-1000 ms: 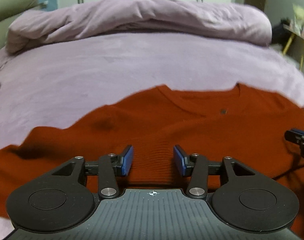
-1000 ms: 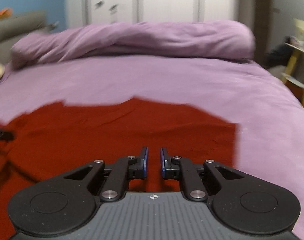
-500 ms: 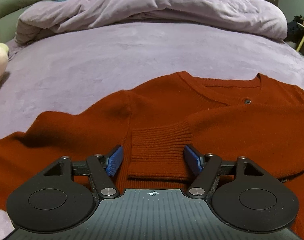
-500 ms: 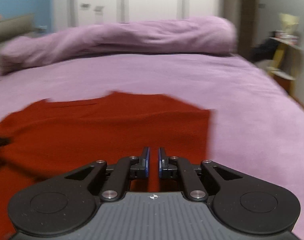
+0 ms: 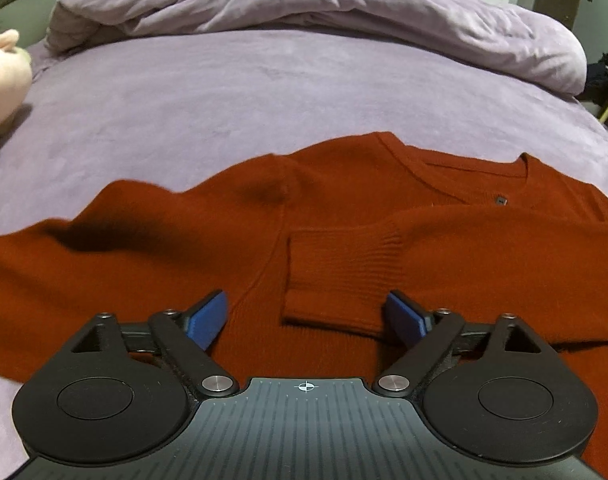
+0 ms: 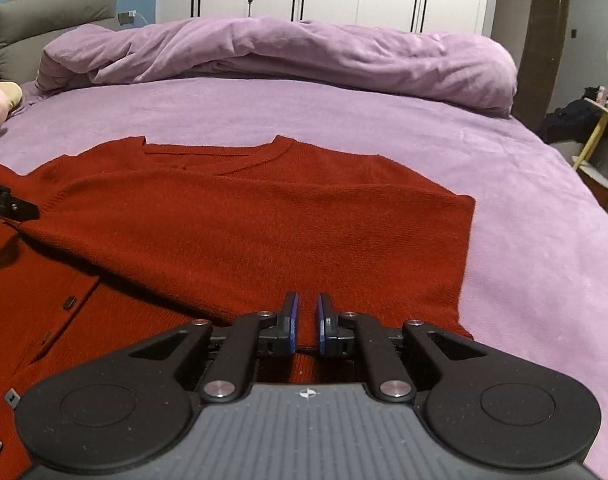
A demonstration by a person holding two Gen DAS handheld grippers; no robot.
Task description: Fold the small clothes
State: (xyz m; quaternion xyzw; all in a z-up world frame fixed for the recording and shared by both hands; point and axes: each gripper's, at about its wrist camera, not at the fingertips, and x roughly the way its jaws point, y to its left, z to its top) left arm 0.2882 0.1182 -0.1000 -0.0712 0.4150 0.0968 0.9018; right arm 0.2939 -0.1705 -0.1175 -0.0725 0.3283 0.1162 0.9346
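I have the rust-red cardigan lying flat on the purple bedsheet, neckline toward the bunched duvet at the far side. From the left wrist camera, one sleeve is folded across the chest, its ribbed cuff lying just ahead of my left gripper. That gripper is spread wide with nothing between its blue pads, sitting low over the knit.

My right gripper is almost closed, with a narrow slit left between the jaws. It sits over the near edge of the folded side panel, and I think nothing is pinched, though the fabric right under the tips is hidden by the tool body, so I cannot tell for sure.

The other sleeve is spread out to the left, rumpled. I judge that to be the next part to fold in.

The knit looks soft, fairly thick and limp. It should drape rather than hold a crease, and it should drag on the plush sheet instead of sliding. The ribbed cuff is the firmest place to take hold, being denser and having a clear edge. I would pinch through both layers at the cuff, lift enough to clear the body, and lay it across. A plush toy sits well away at the left.
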